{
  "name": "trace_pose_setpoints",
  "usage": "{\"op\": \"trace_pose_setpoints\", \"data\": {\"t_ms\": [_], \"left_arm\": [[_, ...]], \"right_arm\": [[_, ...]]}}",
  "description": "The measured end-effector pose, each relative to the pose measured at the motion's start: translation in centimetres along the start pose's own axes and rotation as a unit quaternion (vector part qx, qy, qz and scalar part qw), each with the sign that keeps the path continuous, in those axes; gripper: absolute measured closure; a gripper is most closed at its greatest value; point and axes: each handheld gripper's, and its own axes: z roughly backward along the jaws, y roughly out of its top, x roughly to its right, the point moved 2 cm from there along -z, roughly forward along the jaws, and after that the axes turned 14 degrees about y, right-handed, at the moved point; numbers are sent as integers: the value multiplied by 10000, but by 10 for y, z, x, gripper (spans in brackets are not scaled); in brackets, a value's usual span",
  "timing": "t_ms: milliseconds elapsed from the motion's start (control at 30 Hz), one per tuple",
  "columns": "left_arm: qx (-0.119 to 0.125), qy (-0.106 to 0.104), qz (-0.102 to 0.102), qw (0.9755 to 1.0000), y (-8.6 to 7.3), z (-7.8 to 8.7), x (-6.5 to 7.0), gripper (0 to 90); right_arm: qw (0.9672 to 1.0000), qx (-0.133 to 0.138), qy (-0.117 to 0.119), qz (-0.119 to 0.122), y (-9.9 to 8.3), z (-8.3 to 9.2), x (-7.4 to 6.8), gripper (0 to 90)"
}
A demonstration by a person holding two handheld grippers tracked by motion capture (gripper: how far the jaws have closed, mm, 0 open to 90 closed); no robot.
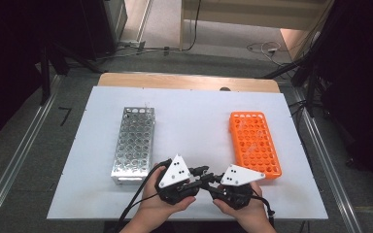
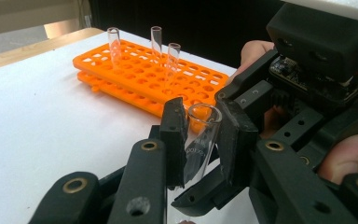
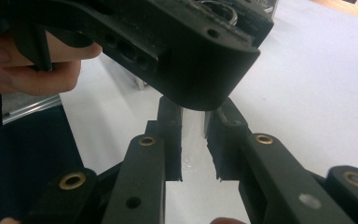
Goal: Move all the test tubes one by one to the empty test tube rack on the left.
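A clear glass test tube [image 2: 200, 140] stands between the jaws of my left gripper [image 2: 201, 112], whose pads press on its sides just below the rim. My right gripper [image 3: 196, 116] is shut on the same tube [image 3: 193, 140] from the opposite side. In the high view the left gripper [image 1: 199, 173] and the right gripper [image 1: 212, 178] meet nose to nose near the table's front edge, between the two racks. Three more clear tubes [image 2: 156, 39] stand upright in the orange rack [image 2: 140, 70].
A metal tube rack [image 1: 133, 143] stands at the left of the white table [image 1: 194, 116]. The orange rack [image 1: 255, 143] lies at the right. Cables trail from both grippers toward the front edge. Dark stands flank the table.
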Motion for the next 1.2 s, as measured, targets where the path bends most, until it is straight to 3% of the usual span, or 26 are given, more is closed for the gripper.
{"op": "trace_pose_setpoints", "data": {"t_ms": [267, 500, 600, 933, 1200], "left_arm": [[-5, 65, 36, 10000, 1, 0, -3, 755], [52, 96, 133, 9999, 3, 3, -9, 757], [80, 158, 166, 9997, 4, 5, -13, 757], [238, 458, 218, 9984, 12, 13, -32, 758], [305, 852, 385, 9952, 18, 20, -59, 758]], "right_arm": [[10000, 35, 31, -38, -1, 0, 2, 734], [9996, 180, 214, -11, 0, 1, 2, 446], [9995, 235, 199, 15, 1, 4, 3, 371], [9986, 501, -72, -117, -2, 29, 22, 237], [9966, 674, -379, -283, -8, 52, 42, 165]]}}
